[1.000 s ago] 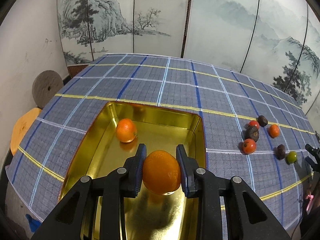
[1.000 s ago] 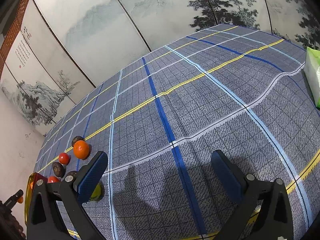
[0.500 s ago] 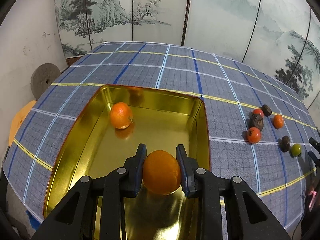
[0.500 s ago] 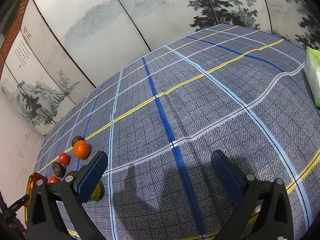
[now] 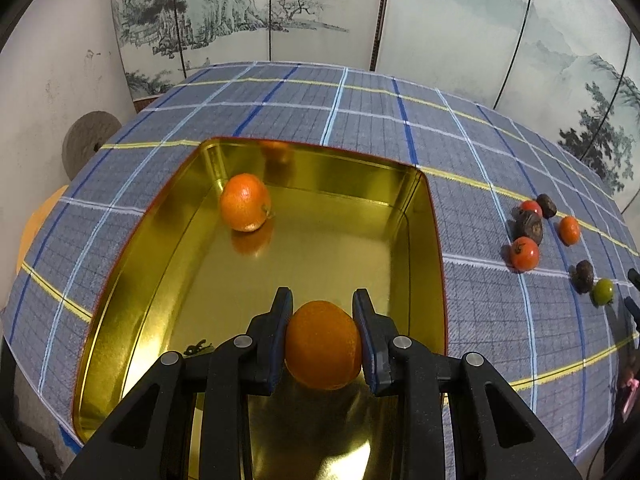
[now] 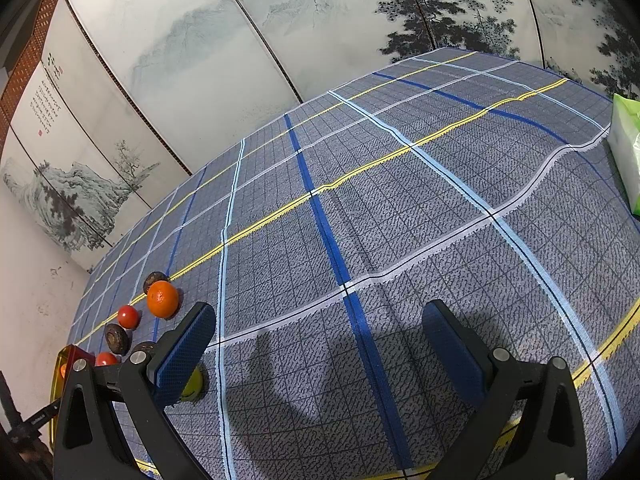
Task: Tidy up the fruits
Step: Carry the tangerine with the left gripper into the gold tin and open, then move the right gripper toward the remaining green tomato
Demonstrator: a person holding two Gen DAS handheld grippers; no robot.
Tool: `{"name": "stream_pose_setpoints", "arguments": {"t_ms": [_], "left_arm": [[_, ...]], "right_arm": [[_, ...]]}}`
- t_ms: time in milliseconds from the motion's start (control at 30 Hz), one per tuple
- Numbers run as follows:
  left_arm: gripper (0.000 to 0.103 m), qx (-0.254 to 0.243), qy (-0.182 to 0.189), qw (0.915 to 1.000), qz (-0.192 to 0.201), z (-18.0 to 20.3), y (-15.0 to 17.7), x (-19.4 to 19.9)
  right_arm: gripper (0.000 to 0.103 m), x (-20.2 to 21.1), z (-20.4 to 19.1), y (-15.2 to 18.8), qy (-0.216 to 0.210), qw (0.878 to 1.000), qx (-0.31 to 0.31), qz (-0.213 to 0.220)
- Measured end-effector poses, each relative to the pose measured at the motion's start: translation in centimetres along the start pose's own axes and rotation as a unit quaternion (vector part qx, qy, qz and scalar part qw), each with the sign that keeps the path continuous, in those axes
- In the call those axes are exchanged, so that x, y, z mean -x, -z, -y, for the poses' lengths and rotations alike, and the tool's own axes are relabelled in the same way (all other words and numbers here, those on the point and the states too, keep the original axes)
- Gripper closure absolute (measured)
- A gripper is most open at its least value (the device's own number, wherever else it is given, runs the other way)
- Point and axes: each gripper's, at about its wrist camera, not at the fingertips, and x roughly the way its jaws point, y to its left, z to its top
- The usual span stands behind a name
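In the left wrist view my left gripper is shut on an orange, held low over the near part of a gold tray. A second orange lies in the tray's far left. To the right on the checked cloth lie loose fruits: two red ones, a small orange, dark brown ones and a green one. In the right wrist view my right gripper is open over bare cloth, with the small orange and other fruits at its left.
A painted folding screen stands behind the table. A grey round disc leans on the wall at left, and an orange object sits below it. A white-green packet lies at the right edge.
My left gripper has sunk lower toward the tray floor with the orange still in it, and the tray looms larger. The right gripper has not moved.
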Motion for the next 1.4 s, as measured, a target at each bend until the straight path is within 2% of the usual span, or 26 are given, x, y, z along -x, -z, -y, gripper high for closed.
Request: {"name": "stream_pose_setpoints", "arguments": {"t_ms": [433, 467, 533, 600, 767, 833, 900, 1033, 1167, 1333, 1400], "left_arm": [[0.069, -0.006, -0.012, 0.9997, -0.020, 0.2, 0.1, -0.8], [0.067, -0.004, -0.011, 0.9996, -0.024, 0.2, 0.1, -0.9], [0.056, 0.001, -0.007, 0.9997, -0.022, 0.1, 0.1, -0.7], [0.031, 0.006, 0.004, 1.0000, -0.005, 0.0, 0.0, 0.0], [0.026, 0.023, 0.027, 0.9968, 0.072, -1.1, 0.1, 4.0], [0.024, 0.026, 0.036, 0.9931, 0.108, -1.7, 0.5, 6.2], [0.021, 0.030, 0.038, 0.9886, 0.142, -2.3, 1.6, 8.5], [0.015, 0.034, 0.048, 0.9831, 0.174, -3.0, 4.6, 11.5], [0.015, 0.020, 0.050, 0.9843, 0.168, -2.8, 8.7, 12.6], [0.015, 0.022, 0.061, 0.9842, 0.164, -2.0, 13.4, 13.2], [0.015, 0.018, 0.072, 0.9846, 0.158, -1.5, 14.7, 13.1]], "right_arm": [[0.000, 0.0, 0.0, 0.0, 0.005, 1.000, 0.003, -0.002], [0.000, 0.0, 0.0, -0.1, 0.007, 1.000, 0.004, -0.003], [0.000, 0.0, -0.1, 0.0, 0.012, 1.000, 0.008, -0.004], [0.000, -0.1, -0.5, 0.0, 0.021, 1.000, 0.015, -0.007], [0.000, -0.2, -1.5, 0.3, 0.057, 0.997, 0.051, -0.027], [0.000, 0.3, -1.8, 0.9, 0.053, 0.996, 0.057, -0.036], [0.000, 1.2, -2.0, 1.4, 0.034, 0.997, 0.061, -0.040], [0.000, 3.0, -4.0, 2.4, 0.016, 0.992, 0.119, -0.038], [0.000, 4.0, -6.6, 3.4, 0.004, 0.980, 0.197, -0.037], [0.003, 2.5, -9.8, 4.7, 0.006, 0.962, 0.267, -0.054], [0.015, 1.8, -10.3, 4.9, 0.006, 0.959, 0.277, -0.059]]}}
